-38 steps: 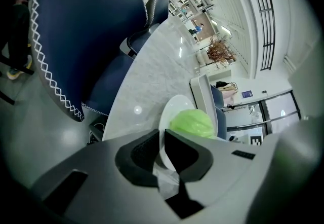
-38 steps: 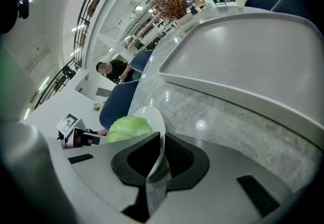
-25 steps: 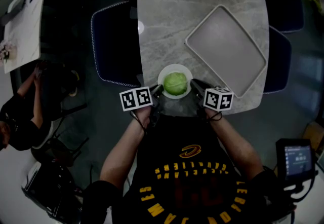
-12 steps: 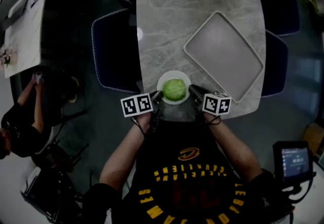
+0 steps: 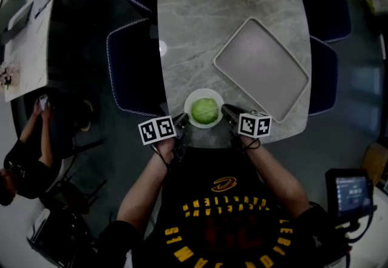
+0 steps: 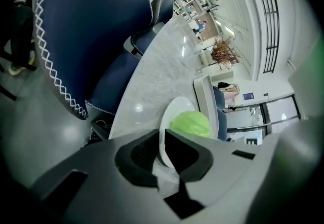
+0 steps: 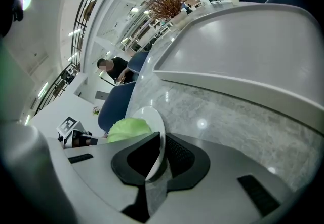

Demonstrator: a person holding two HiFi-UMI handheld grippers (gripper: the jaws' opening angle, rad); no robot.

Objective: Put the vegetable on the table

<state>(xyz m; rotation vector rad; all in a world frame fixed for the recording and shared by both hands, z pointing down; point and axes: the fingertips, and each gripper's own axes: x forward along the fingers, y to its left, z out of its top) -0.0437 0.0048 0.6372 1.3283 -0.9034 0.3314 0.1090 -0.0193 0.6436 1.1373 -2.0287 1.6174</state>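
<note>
The left gripper is clamped on the rim of the white plate at its 8 o'clock, and the right gripper at its 3 o'clock. The rim is pinched between each pair of jaws. The left forearm and right forearm are held forward, converging toward 12 o'clock.

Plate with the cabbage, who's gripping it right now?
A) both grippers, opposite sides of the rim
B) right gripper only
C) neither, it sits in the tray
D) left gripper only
A: the left gripper and the right gripper each have their jaws closed on the rim of the plate, on opposite sides, with the cabbage on it.
</note>
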